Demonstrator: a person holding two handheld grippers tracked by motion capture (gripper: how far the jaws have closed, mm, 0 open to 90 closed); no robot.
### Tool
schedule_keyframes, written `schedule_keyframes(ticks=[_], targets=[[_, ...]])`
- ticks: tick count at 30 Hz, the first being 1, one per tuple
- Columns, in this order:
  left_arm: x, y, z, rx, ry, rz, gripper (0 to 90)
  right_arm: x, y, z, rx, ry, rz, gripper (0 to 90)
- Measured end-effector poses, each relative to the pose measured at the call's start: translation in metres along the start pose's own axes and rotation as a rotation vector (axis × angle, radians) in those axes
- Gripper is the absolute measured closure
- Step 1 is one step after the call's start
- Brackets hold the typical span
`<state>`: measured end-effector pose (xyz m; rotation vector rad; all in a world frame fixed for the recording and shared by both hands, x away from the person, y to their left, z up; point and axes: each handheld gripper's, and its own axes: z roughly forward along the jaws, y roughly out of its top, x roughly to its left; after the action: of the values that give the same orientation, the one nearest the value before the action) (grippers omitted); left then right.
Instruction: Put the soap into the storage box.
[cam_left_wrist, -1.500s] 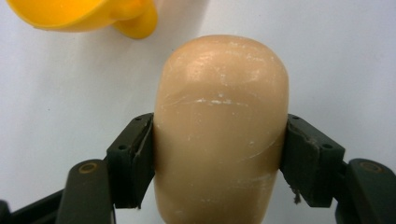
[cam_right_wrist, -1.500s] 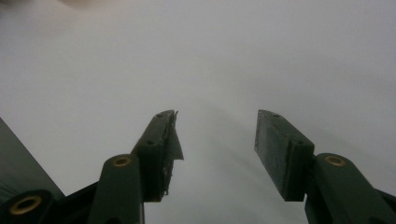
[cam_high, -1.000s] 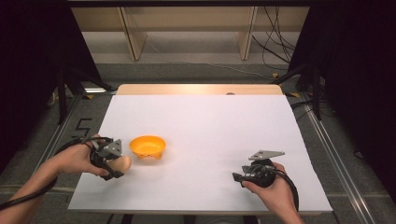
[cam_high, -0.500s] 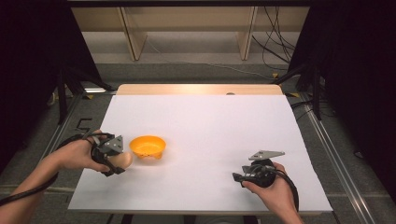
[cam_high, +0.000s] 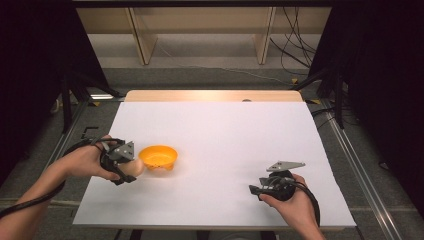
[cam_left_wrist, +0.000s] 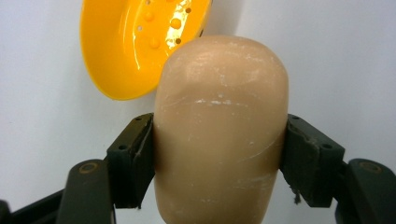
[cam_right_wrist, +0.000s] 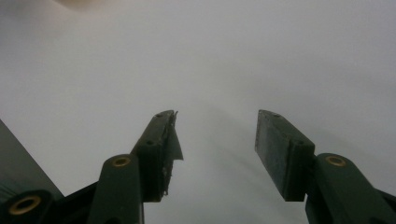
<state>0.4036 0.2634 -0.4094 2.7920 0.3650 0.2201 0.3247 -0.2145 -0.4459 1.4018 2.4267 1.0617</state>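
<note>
Tan and rounded, a smooth egg-shaped piece (cam_left_wrist: 219, 130) is clamped between the jaws of the left gripper (cam_high: 122, 162), just beside an orange bowl (cam_high: 158, 157) near the white table's (cam_high: 225, 130) left edge. The right gripper (cam_high: 270, 187), jaws apart and holding nothing, rests near the front edge, with bare tabletop between them.

bowl (cam_left_wrist: 126, 51): shiny yellow plastic, smooth
tan lump (cam_left_wrist: 219, 130): dull, scratched, a bit rough
table (cam_high: 225, 130): flat white, matt
hand-held gripper (cam_left_wrist: 219, 163): dull black
</note>
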Motion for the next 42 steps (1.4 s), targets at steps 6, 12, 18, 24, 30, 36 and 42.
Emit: schedule_keyframes(ticks=[6, 12, 18, 24, 30, 36, 42], targets=[[0.003, 0.003, -0.002, -0.011, 0.003, 0.008, 32.0, -0.002, 0.000, 0.000, -0.001, -0.008, -0.025, 48.8], [0.005, 0.007, -0.006, -0.017, 0.016, 0.018, 32.1, 0.000, 0.000, -0.001, 0.016, -0.013, 0.007, 48.7], [0.010, 0.012, -0.008, -0.004, 0.020, 0.047, 32.1, 0.000, 0.000, -0.001, 0.019, -0.014, 0.020, 48.7], [0.013, 0.017, -0.008, -0.004, 0.029, 0.070, 32.0, -0.002, 0.000, 0.000, 0.011, -0.018, -0.003, 48.7], [0.016, 0.021, -0.008, -0.007, 0.038, 0.093, 32.1, -0.001, 0.000, 0.000, 0.004, -0.006, -0.001, 48.7], [0.020, 0.024, -0.008, 0.000, 0.043, 0.120, 32.1, -0.001, 0.000, 0.000, -0.004, -0.011, -0.005, 48.8], [0.024, 0.028, -0.007, -0.001, 0.042, 0.151, 32.0, -0.002, 0.000, -0.001, -0.018, -0.015, -0.018, 48.8]])
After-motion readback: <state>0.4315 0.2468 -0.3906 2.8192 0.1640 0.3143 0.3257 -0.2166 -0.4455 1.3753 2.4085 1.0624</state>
